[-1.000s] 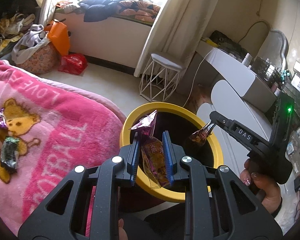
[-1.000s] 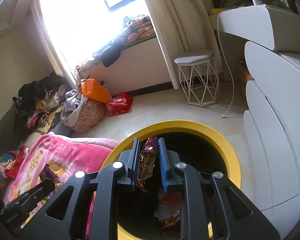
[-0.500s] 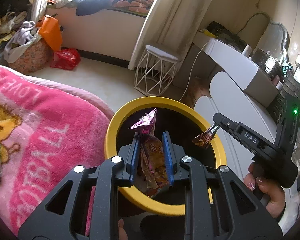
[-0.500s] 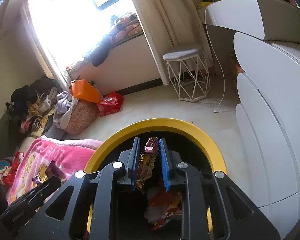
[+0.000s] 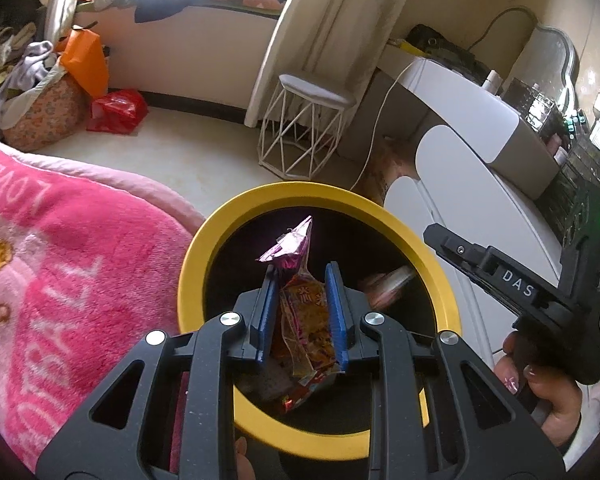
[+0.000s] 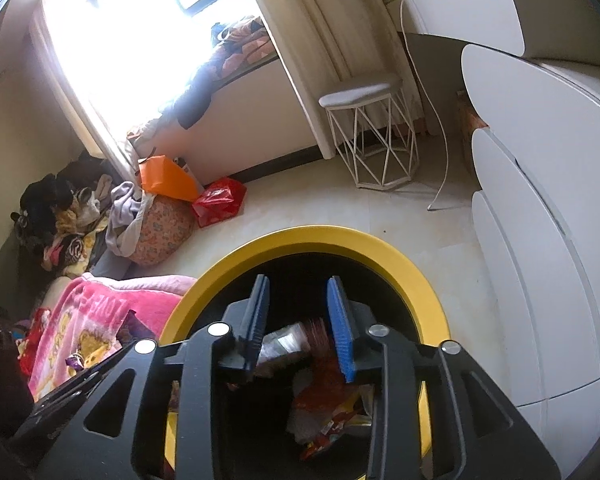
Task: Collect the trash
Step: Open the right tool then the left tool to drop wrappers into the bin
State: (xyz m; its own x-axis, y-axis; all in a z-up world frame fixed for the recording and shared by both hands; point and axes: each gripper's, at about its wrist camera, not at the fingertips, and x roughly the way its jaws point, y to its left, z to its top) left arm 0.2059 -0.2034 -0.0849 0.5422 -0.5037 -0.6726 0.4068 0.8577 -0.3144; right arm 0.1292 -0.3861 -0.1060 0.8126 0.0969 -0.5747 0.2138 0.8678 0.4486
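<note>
A yellow-rimmed black bin (image 5: 320, 192) stands on the floor beside the bed. My left gripper (image 5: 300, 268) hangs over its mouth with a purple and orange snack wrapper (image 5: 304, 320) between its blue pads. Its jaws are opening, but the wrapper stays pinched. My right gripper (image 6: 298, 280) also hovers over the bin (image 6: 340, 232); its jaws are opening and nothing is between them. A blurred wrapper (image 6: 284, 340) drops below it, also seen as a falling wrapper (image 5: 384, 280) in the left wrist view. More trash (image 6: 328, 404) lies at the bottom.
A pink blanket (image 5: 60, 260) covers the bed left of the bin, with small wrappers (image 6: 74, 360) on it. A white wire stool (image 5: 308, 128) and a white dresser (image 5: 460, 200) stand behind and to the right. Red bag (image 5: 116, 112) and clothes piles lie on the floor.
My right gripper's jaws spread and its wrapper fell out into the bin. The left gripper moved over the bin's mouth with its wrapper, jaws a little wider.
</note>
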